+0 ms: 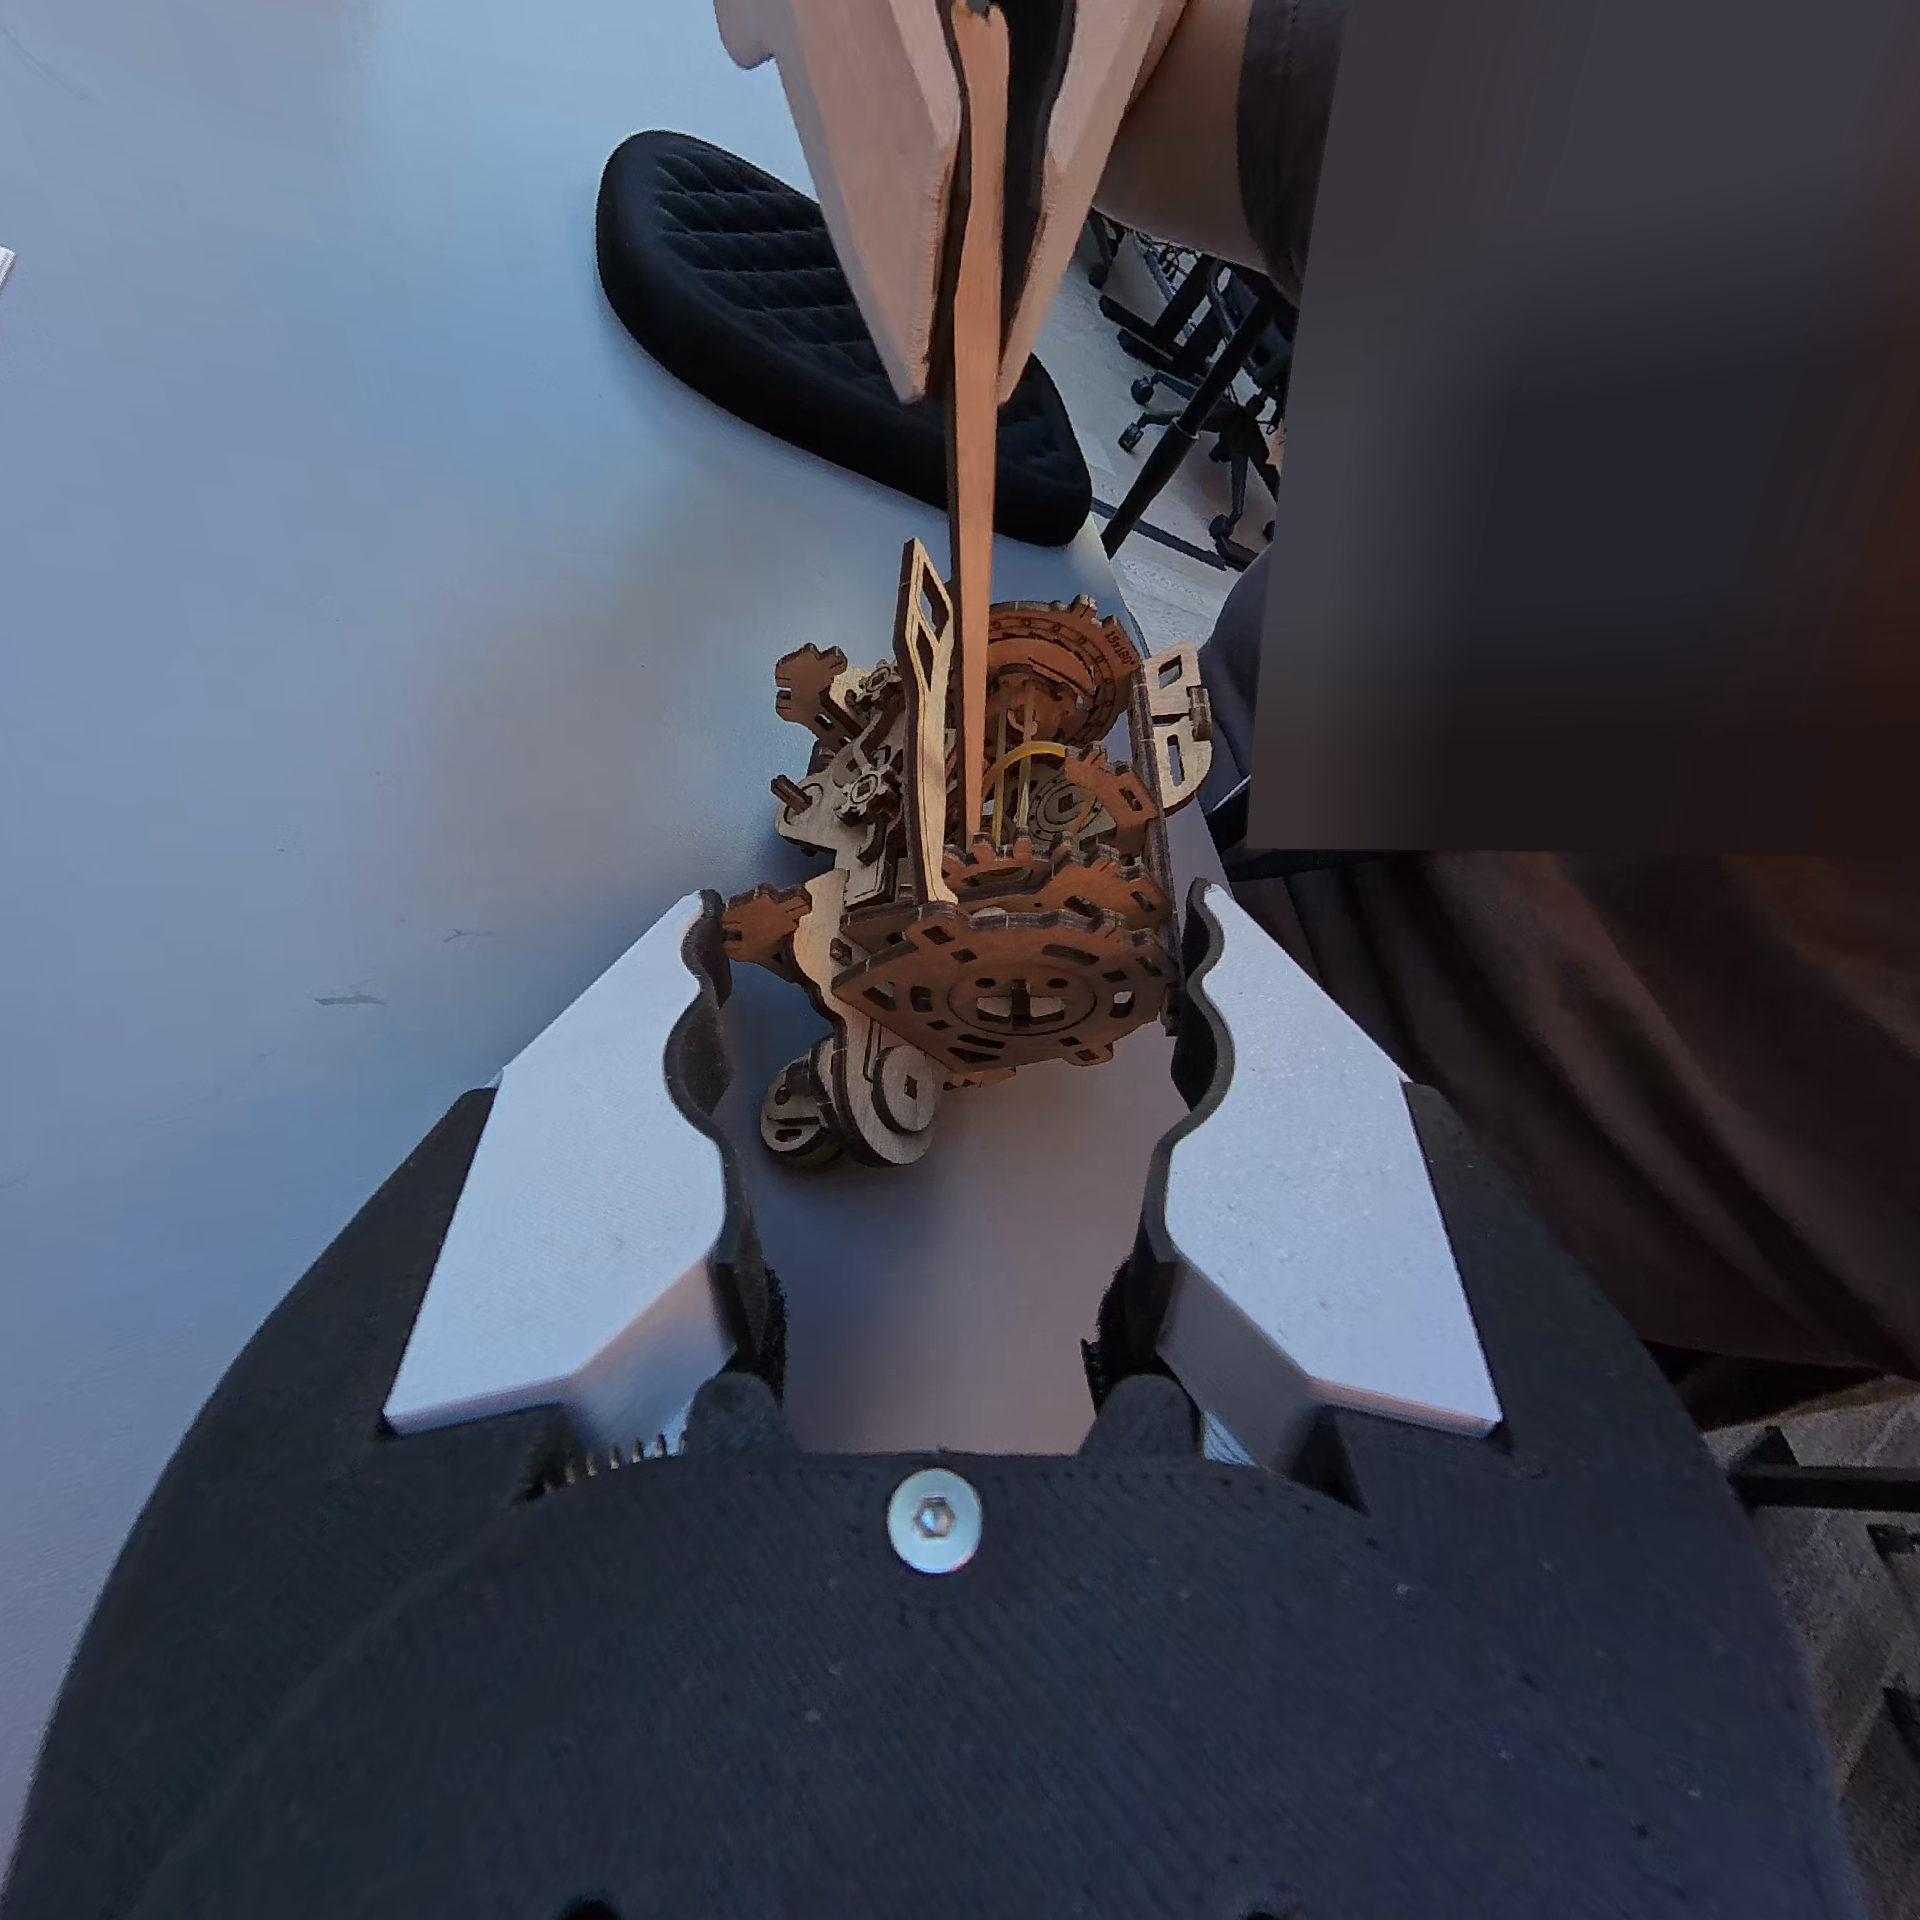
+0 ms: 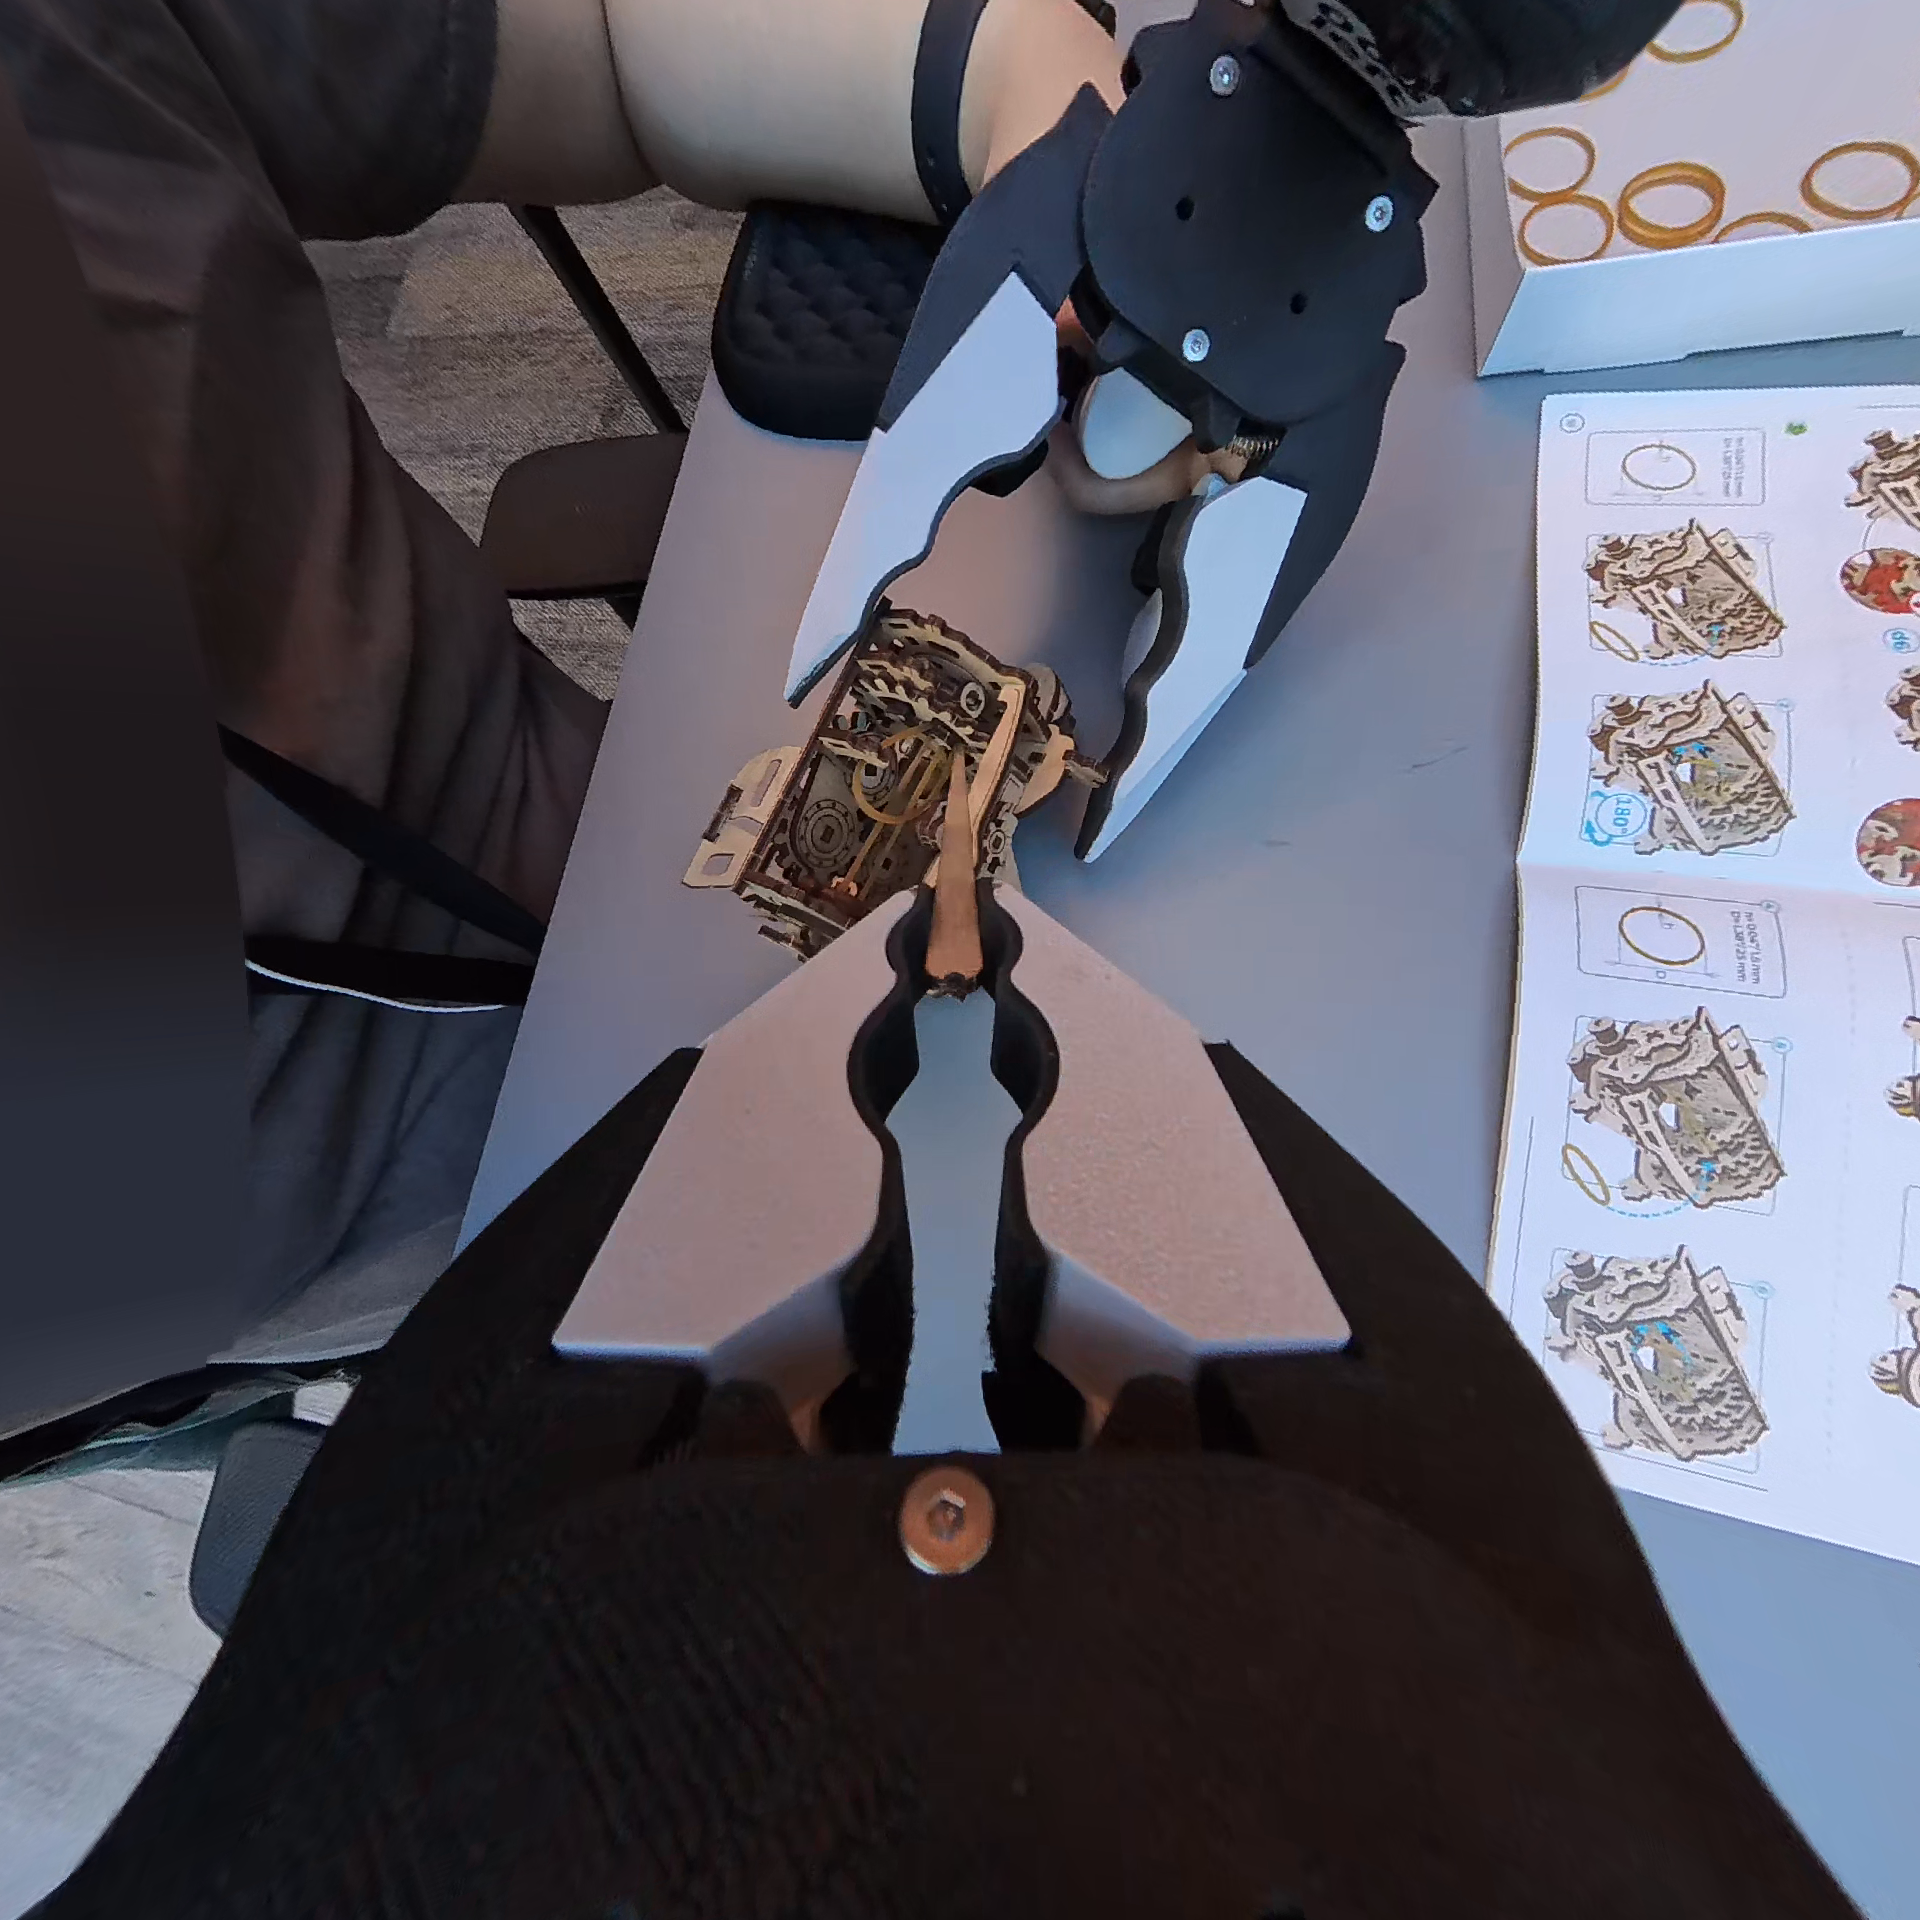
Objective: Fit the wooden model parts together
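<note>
Pinching: right gripper pressed together on a thin wooden stick, stick tip pointing forward and down into the wooden model.
Left gripper: fingers spread wide, model between the fingertips; whether the tips touch it can't be told.
Model place: on grey table, right at the table edge, just ahead of the right gripper's tips; seen from the left wrist, it sits between and just past the spread fingers, wheels nearest the camera.
Stick, left wrist view: comes down from the right gripper above, enters model top beside an upright slotted wooden arm.
Rubber band: yellow loop inside model frame, next to stick tip.
Instruction sheet: flat on table, right of right gripper.
Box: white, loose rubber bands in it, far right ahead.
Black pad: beyond model, on table.
Person: dark clothing right of left gripper, by table edge.
</note>
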The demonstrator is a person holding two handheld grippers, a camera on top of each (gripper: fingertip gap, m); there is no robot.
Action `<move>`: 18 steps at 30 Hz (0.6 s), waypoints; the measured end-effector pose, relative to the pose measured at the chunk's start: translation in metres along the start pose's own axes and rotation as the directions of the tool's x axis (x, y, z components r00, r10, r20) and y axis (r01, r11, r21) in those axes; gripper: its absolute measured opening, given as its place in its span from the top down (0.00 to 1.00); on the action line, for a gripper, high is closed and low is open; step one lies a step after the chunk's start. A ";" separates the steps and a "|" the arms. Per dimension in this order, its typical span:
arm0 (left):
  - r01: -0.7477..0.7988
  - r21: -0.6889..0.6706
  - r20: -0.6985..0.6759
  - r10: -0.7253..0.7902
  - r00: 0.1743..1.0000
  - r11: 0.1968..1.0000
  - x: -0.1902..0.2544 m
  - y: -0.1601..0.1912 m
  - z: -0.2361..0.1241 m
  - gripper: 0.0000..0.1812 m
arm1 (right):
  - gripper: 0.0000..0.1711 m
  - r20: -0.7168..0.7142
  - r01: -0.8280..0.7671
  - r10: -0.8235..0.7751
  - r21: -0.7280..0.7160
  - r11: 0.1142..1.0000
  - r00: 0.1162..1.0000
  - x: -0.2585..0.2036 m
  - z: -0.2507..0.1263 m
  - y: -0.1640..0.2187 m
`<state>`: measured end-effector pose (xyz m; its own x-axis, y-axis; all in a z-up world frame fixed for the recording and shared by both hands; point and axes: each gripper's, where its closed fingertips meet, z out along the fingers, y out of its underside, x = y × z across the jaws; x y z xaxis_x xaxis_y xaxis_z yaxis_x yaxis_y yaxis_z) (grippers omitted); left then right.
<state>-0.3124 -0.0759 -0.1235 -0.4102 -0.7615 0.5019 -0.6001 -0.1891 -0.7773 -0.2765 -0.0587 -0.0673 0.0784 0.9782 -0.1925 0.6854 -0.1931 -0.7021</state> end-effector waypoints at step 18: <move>0.002 0.000 -0.002 -0.002 1.000 1.000 0.000 0.000 0.000 0.53 | 0.97 -0.023 0.036 -0.038 -0.109 0.993 0.999 -0.006 -0.007 0.007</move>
<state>-0.3124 -0.0757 -0.1234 -0.4102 -0.7601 0.5040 -0.6011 -0.1904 -0.7762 -0.2677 -0.0658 -0.0663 0.0684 0.9864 -0.1498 0.7626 -0.1485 -0.6296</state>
